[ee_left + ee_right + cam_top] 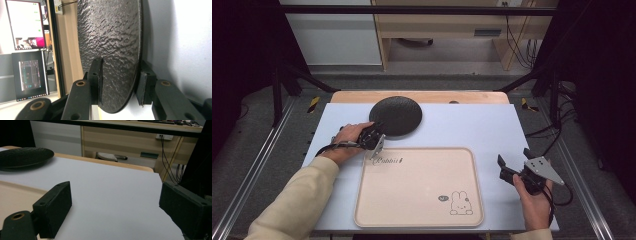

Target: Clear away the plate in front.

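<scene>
High view: the left gripper [374, 137] grasps the near rim of a black plate [396, 115] behind a beige tray [419, 186]. Left gripper view: jaws straddle the plate's edge. Right gripper view: the right gripper [117, 207] hangs released above the white table [112, 185].

A beige tray [419, 187] with a rabbit drawing [460, 203] lay on the pale table [472, 127]; a black textured plate [396, 115] sat just beyond the tray's far-left corner.
</scene>
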Demonstrator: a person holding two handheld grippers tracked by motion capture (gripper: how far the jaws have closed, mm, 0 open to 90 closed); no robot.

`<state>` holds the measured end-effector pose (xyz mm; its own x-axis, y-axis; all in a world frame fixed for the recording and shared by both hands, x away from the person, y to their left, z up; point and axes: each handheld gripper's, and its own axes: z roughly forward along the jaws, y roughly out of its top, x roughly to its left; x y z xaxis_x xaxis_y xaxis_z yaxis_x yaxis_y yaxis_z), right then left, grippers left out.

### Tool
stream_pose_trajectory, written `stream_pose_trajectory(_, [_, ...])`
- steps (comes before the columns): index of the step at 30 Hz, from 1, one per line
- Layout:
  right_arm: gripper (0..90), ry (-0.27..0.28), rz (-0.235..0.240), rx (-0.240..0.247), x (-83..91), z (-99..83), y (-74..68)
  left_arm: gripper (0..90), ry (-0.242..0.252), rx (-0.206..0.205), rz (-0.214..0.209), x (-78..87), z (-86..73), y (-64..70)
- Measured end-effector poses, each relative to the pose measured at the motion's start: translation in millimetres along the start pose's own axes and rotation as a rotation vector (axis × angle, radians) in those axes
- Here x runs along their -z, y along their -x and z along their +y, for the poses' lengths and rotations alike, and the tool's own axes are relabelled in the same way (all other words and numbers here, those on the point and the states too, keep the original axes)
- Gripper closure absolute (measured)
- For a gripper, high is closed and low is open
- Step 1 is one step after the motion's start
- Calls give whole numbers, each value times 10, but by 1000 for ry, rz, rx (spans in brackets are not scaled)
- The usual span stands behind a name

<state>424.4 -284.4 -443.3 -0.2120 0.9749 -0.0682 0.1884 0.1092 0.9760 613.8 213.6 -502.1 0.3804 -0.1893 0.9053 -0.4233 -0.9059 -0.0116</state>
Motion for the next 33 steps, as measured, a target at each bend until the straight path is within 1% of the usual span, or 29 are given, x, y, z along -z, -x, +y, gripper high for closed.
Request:
stream_pose_trajectory(11, [115, -1, -2, 0, -3, -3, 5, 625, 1, -6, -1, -38, 18, -5])
stream_pose_trajectory(12, [115, -1, -3, -1, -3, -3, 6, 625, -1, -18, 1, -44, 27, -6])
stream_pose_trajectory(18, [116, -2, -2, -1, -6, -5, 5, 644, 7, -30, -8, -70, 37, -7])
stream_pose_trajectory(19, [116, -3, -2, -1, -6, -5, 5, 664, 7, -30, -8, -70, 37, -7])
stream_pose_trajectory(20, [116, -3, -2, -1, -7, -5, 4, 696, 6, -34, -16, -69, 38, -3])
stream_pose_trajectory(21, [116, -3, -2, 0, -7, -6, 3, 717, -7, -52, -29, -63, 41, -2])
stream_pose_trajectory(22, [116, -3, -3, 0, -8, -6, 2, 742, 4, -35, -39, -71, 39, 7])
stream_pose_trajectory(24, [116, -4, -3, -2, -8, -6, 1, 797, 5, -34, -46, -71, 39, 11])
stream_pose_trajectory(28, [117, -2, -5, -1, -6, -5, 6, 803, 1, -38, -47, -57, 45, 11])
stream_pose_trajectory(29, [117, -2, -7, 0, -7, -6, 10, 818, 6, -35, -40, -53, 47, -1])
stream_pose_trajectory(30, [117, -2, -8, -1, -8, -7, 11, 827, 2, -26, -29, -29, 54, -46])
stream_pose_trajectory(31, [118, -2, -8, -1, -8, -7, 12, 838, 2, -26, -29, -29, 54, -46])
stream_pose_trajectory(33, [118, -2, -8, -1, -8, -7, 13, 843, 5, -7, -28, -13, 73, -83])
